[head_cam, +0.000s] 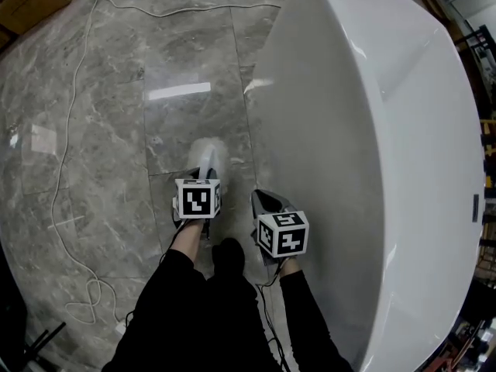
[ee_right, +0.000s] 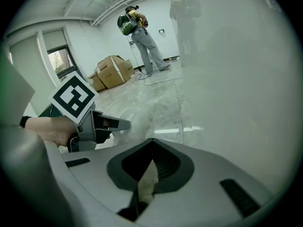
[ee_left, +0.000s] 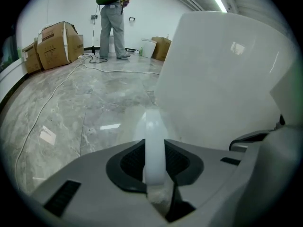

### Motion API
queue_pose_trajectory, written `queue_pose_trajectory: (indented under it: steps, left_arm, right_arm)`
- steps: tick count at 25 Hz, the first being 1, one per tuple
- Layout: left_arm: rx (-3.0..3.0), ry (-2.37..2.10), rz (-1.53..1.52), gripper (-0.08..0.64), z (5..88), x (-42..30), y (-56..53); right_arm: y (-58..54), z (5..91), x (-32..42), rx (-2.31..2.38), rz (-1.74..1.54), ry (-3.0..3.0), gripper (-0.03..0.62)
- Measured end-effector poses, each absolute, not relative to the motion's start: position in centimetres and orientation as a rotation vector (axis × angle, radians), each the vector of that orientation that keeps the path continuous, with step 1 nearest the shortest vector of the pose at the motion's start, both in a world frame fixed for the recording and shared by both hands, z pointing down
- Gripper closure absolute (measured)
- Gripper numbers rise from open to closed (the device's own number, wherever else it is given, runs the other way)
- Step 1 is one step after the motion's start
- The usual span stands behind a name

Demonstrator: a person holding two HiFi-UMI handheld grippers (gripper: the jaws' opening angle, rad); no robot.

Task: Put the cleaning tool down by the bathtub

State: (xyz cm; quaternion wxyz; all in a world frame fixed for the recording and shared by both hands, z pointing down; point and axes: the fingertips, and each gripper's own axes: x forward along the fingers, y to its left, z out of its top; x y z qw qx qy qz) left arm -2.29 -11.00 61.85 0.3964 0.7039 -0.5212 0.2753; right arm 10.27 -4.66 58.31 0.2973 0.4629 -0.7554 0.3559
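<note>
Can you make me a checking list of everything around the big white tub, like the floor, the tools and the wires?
Surface: shiny grey marble floor.
Job's things: white bathtub standing on the floor; white cleaning tool held beside it.
Clutter: cardboard boxes near the far wall.
Grippers: left gripper shut on the cleaning tool's handle; right gripper with jaws together, holding nothing.
Cables: white cable snaking across the floor.
Surroundings: a person standing far off by the white wall.

text: none legible | marker cube (head_cam: 198, 198) — square pattern only | cardboard boxes (ee_left: 57, 44) — nothing readable
</note>
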Motion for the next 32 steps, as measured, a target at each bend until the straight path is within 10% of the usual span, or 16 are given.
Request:
queue_pose_trajectory:
  steps: [32]
  left_arm:
    - [1.746, -1.337, 0.717, 0.466, 73.0, 2.3, -15.9]
  right_arm:
    - [-5.0, 68.2, 11.1, 1.217, 0.980, -1.988, 0.592]
